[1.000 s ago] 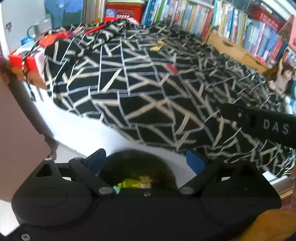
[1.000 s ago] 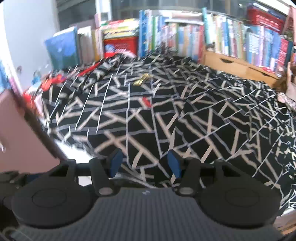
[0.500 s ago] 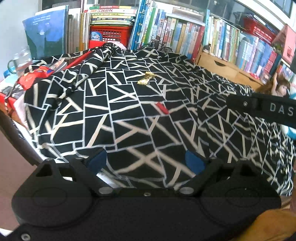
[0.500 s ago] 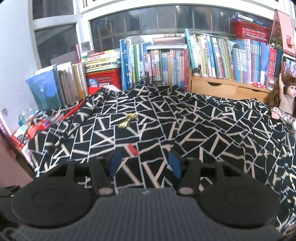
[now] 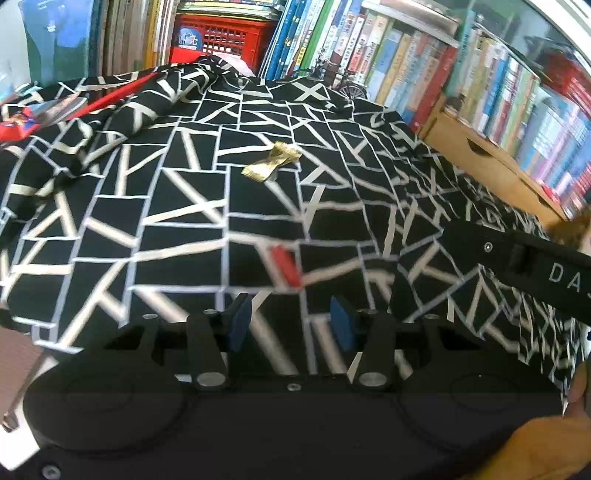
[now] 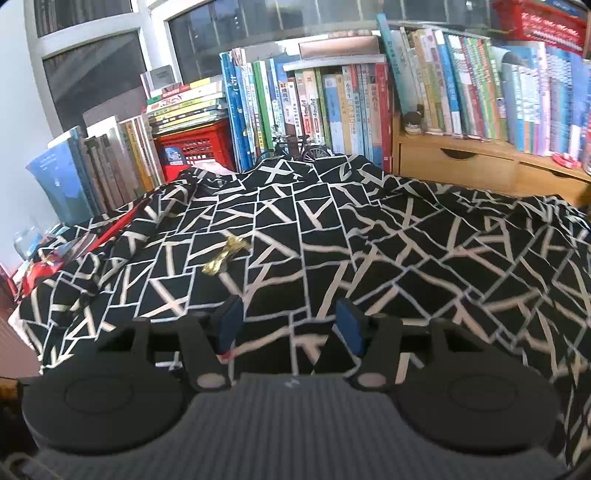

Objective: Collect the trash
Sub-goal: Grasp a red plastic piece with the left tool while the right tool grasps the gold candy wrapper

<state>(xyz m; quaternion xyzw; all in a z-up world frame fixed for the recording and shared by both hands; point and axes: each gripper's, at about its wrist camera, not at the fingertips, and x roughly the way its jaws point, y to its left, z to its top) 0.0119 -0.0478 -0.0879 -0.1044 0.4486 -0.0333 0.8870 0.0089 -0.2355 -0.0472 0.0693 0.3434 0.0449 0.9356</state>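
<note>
left wrist view alone shows red wrapper near gold wrapper.

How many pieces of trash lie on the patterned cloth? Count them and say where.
2. A gold wrapper mid-cloth; a red wrapper nearer, just ahead of the left gripper. Folds may hide more.

Bright daylight here, probably from the windows behind the books, whose panes read dark. The patterned cloth is evenly lit, no hard shadows. Motion blur smears its near edge in both views. Fisheye bending curves the shelves at the borders, corners fall off, and pale glare washes the right-hand spines.
</note>
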